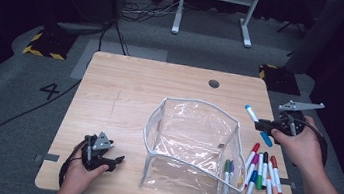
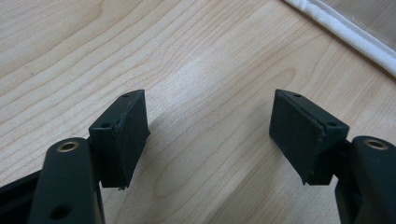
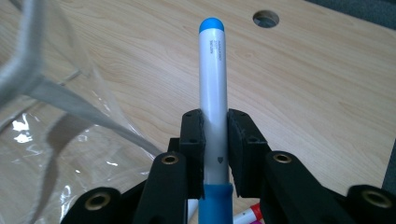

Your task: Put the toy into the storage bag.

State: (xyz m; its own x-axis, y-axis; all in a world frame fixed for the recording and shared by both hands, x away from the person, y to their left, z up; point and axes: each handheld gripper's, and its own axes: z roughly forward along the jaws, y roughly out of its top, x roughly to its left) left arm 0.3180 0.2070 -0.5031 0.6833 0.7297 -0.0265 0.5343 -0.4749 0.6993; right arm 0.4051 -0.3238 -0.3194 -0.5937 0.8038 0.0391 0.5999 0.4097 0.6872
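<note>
While the blue marker (image 3: 213,100) sat clamped between the pads of the right gripper (image 3: 215,140), its capped end projected beyond the fingertips, above the table (image 1: 126,81). Beside that gripper stood the clear zip pouch (image 1: 188,149); loose markers (image 1: 263,177) lay below it. The left gripper (image 2: 208,133) rested spread partway, holding nothing.

Left claw (image 1: 119,159) agape — right claw (image 1: 259,123) clamped
</note>
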